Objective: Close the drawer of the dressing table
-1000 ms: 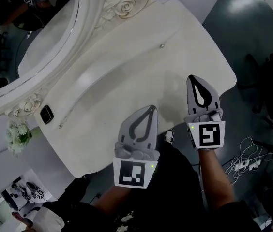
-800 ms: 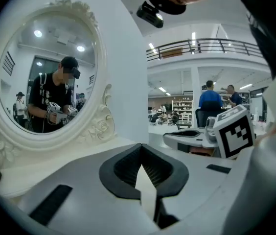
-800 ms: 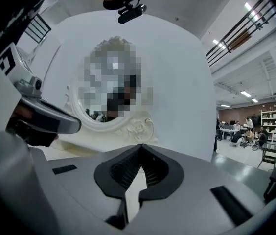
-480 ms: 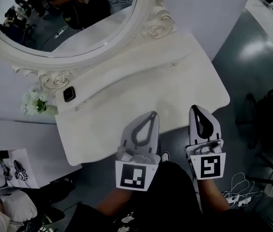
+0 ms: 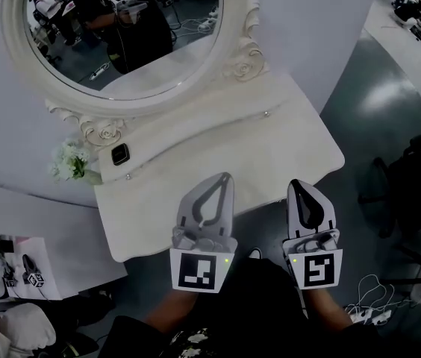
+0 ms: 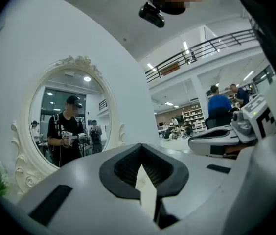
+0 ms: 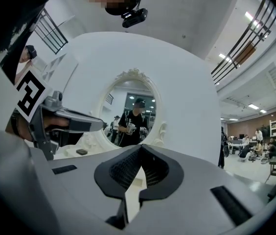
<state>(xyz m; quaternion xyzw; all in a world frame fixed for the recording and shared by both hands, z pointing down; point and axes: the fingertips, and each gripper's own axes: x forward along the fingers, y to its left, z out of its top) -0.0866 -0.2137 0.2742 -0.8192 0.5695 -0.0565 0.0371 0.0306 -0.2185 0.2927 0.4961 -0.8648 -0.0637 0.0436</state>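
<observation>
dressing table mid-frame, drawer hidden under its top | left gripper at table's 6 o'clock edge, jaws clenched, empty | right gripper at 5 o'clock, jaws clenched, empty | mirror 11 o'clock | flowers, black item 9 o'clock

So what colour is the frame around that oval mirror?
The mirror frame is creamy white, clearest in the head view.

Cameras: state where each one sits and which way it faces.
Head view: on the person's head, steeply down at dressing table and mirror; left gripper, right gripper show.
Left gripper view: on left gripper, facing mirror; own shut jaws, right gripper.
Right gripper view: on right gripper, facing mirror; own shut jaws, left gripper.
All share mirror.
</observation>
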